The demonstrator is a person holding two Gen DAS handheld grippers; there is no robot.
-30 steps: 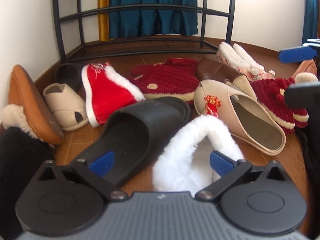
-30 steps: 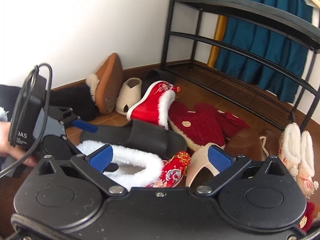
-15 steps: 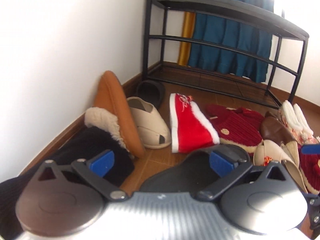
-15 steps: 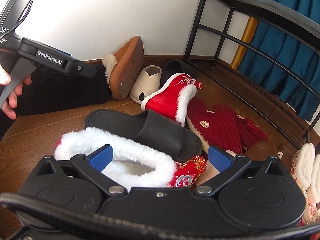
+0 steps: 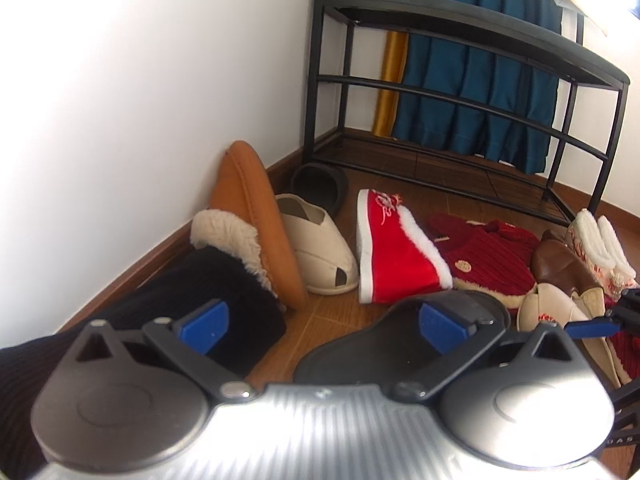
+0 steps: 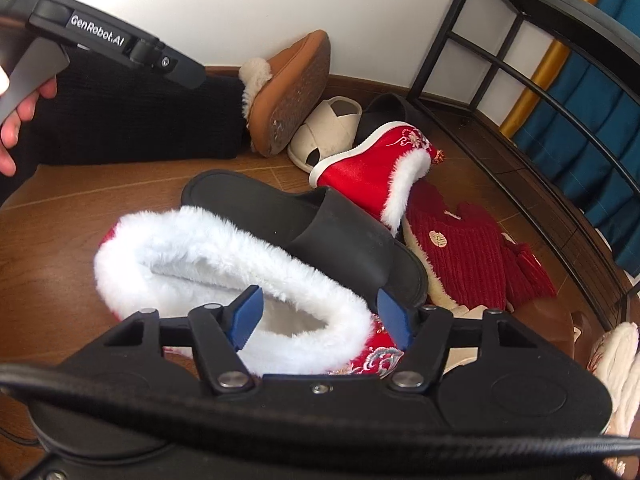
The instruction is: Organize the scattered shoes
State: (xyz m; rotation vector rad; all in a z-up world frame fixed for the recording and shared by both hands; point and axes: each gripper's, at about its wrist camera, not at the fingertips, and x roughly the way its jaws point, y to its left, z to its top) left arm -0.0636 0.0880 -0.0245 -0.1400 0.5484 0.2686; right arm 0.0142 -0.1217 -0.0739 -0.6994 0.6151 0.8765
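Scattered shoes lie on the wood floor. My right gripper (image 6: 320, 316) is open, its blue pads either side of the white fur collar of a red embroidered boot (image 6: 224, 264), one pad inside the opening. A black slide sandal (image 6: 320, 228) lies against that boot. My left gripper (image 5: 320, 324) is open and empty, raised above the black sandal (image 5: 396, 344). Beyond lie a second red boot (image 5: 396, 256), a cream slipper (image 5: 320, 252), a tan fur-lined slipper (image 5: 256, 216) on edge and dark red knit slippers (image 5: 488, 260).
A black metal shoe rack (image 5: 460, 92) stands at the back before teal curtains. A white wall (image 5: 140, 100) runs along the left. A black knit boot (image 5: 192, 308) lies by the baseboard. Brown shoes (image 5: 564, 268) and white-trimmed slippers (image 5: 600, 244) lie right.
My left gripper has risen and swung left, away from the white fur boot. My right gripper has lowered onto that boot and its jaws have narrowed around the fur collar.
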